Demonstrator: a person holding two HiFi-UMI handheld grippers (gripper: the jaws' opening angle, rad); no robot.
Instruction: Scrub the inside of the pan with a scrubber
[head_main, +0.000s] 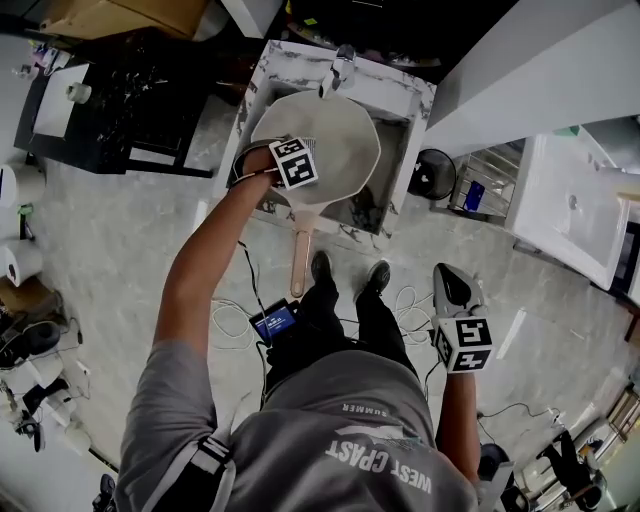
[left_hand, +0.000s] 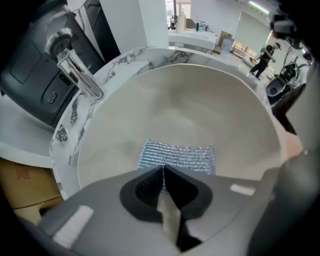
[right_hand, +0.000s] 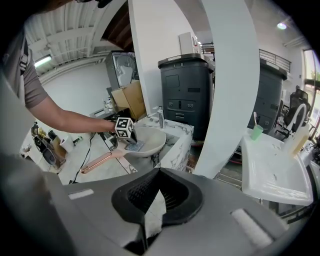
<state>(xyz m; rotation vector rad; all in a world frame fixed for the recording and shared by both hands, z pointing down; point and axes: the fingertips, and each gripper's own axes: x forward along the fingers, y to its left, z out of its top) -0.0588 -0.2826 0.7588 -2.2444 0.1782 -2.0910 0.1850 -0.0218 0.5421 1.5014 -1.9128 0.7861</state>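
Scrubber (left_hand: 182, 156) is lying flat inside the pan (left_hand: 200, 100), pinched by the left tongs (left_hand: 162, 170), bare pan floor spreading beyond them; handle (head_main: 300, 260) is pointing toward the person. Right tongs (right_hand: 157, 172) are hanging closed, empty.

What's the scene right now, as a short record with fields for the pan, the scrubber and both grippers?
pan: cream, wide, resting on the marble sink; faucet at its far rim; pinkish handle toward the person
scrubber: silvery mesh pad, lying against the pan's inner floor
left gripper: points down into the pan, jaws shut on the scrubber's near edge
right gripper: held off to the side, away from the sink, jaws together, nothing between them
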